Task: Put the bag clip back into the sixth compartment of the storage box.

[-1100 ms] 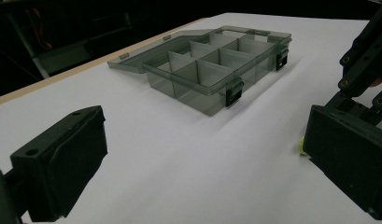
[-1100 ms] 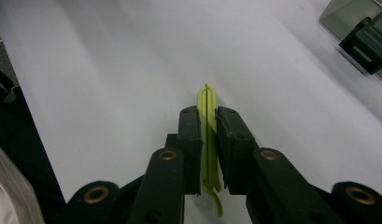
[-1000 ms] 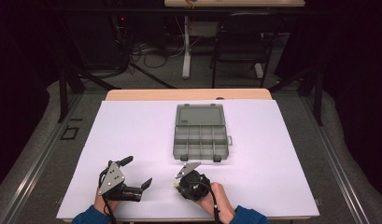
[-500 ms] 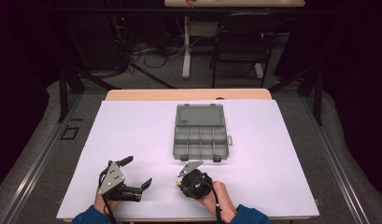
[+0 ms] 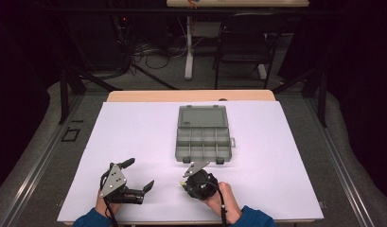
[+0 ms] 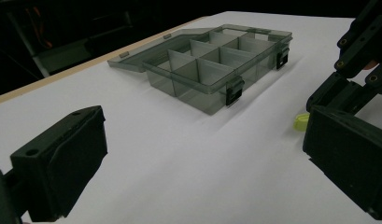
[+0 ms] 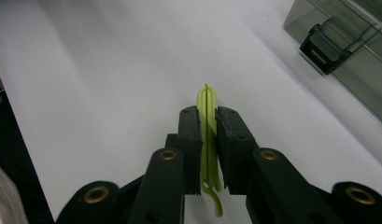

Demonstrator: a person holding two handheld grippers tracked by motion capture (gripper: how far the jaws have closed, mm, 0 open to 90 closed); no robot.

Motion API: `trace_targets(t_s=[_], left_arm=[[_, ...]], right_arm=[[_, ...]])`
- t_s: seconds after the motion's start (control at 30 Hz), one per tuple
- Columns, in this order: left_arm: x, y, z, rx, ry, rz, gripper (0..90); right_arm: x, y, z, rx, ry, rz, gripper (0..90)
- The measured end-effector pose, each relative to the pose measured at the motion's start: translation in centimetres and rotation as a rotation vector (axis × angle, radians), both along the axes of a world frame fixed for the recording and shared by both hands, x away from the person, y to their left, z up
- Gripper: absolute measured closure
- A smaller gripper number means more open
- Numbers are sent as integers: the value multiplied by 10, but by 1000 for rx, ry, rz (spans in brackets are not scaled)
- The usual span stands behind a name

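A clear grey compartment box (image 5: 203, 137) lies open in the middle of the white table, its lid (image 5: 203, 116) folded back on the far side. My right gripper (image 5: 184, 183) rests low on the table just in front of the box. In the right gripper view, my right gripper (image 7: 207, 116) is shut on a thin yellow-green band (image 7: 206, 95), which sticks out past its pads. My left gripper (image 5: 138, 174) lies to the left with its jaws wide open and nothing between them. The left gripper view shows the box (image 6: 212, 65), the band (image 6: 300, 122) and the right gripper (image 6: 361, 60).
The box's black front latch (image 7: 324, 46) sits close to the right gripper's far right. White tabletop (image 5: 134, 132) stretches to the left of the box and behind it. A chair (image 5: 243, 42) and cables stand on the floor beyond the table's far edge.
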State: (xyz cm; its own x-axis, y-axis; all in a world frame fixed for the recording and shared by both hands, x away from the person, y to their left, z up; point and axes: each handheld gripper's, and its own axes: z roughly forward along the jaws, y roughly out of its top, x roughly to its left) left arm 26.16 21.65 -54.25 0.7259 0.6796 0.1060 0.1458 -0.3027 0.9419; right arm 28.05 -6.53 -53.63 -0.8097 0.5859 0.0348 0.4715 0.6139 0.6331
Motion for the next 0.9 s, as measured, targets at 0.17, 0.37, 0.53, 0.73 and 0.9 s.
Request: trace_targets(t_s=[0.17,0.37,0.53,0.73,0.9], left_arm=[[0,0,0,0,1,1,0],[0,0,0,0,2,2,0],[1,0,0,0,3,2,0],[1,-1,0,1,3,3,0],[1,-1,0,2,3,3,0]], right_arm=[[1,-2,0,1,-4,-4,803],[4,-7,3,9,-10,-21,803],[5,-10,4,13,-17,-30,804],[8,-16,8,21,-26,-49,804],[9,-18,9,21,-31,-52,804]])
